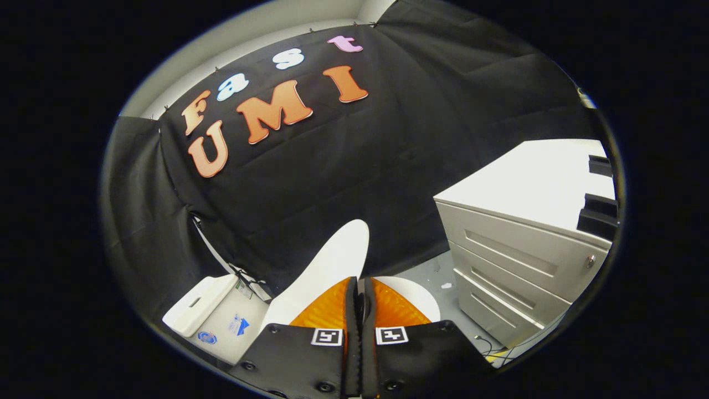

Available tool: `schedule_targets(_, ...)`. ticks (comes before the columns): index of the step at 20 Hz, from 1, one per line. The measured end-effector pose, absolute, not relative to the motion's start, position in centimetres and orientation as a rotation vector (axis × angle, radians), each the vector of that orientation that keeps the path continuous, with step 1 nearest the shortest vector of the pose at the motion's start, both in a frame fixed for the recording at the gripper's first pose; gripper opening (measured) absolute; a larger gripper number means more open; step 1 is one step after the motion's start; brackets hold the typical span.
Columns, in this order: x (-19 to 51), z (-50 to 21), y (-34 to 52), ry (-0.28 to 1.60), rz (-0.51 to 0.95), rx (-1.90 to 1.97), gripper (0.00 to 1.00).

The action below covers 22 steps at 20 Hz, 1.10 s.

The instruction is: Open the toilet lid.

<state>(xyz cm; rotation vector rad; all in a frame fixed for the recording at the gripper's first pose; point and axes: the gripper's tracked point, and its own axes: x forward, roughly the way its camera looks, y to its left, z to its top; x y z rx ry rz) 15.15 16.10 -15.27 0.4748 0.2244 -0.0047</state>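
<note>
The gripper has its two orange fingers pressed together with only a thin dark slit between them and nothing pinched there. The white toilet lid stands raised just beyond the fingertips, leaning toward the black cloth wall, with part of the white toilet seat showing to the right of the lid. The tank sits left of the lid, and a grey drawer cabinet stands well apart on the lid's right, on the grey floor.
</note>
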Motion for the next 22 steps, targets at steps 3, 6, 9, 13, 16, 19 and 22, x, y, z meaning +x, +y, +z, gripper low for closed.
schedule_targets(3, 15.2, -13.9, 17.1, 0.225, 0.012, 0.461, 0.08)
schedule_targets(6, 15.3, -13.3, 17.7, 0.239, 0.002, 0.395, 0.08)
schedule_targets(9, 15.2, -11.6, 19.1, 0.232, 0.018, 0.359, 0.08)
schedule_targets(13, 15.3, -9.7, 20.6, 0.228, 0.034, 0.290, 0.08)
schedule_targets(16, 15.2, -8.5, 21.8, 0.221, 0.054, 0.282, 0.08)
schedule_targets(19, 15.2, -6.9, 23.3, 0.211, 0.083, 0.257, 0.08)
schedule_targets(22, 15.3, -5.5, 24.9, 0.204, 0.105, 0.236, 0.08)
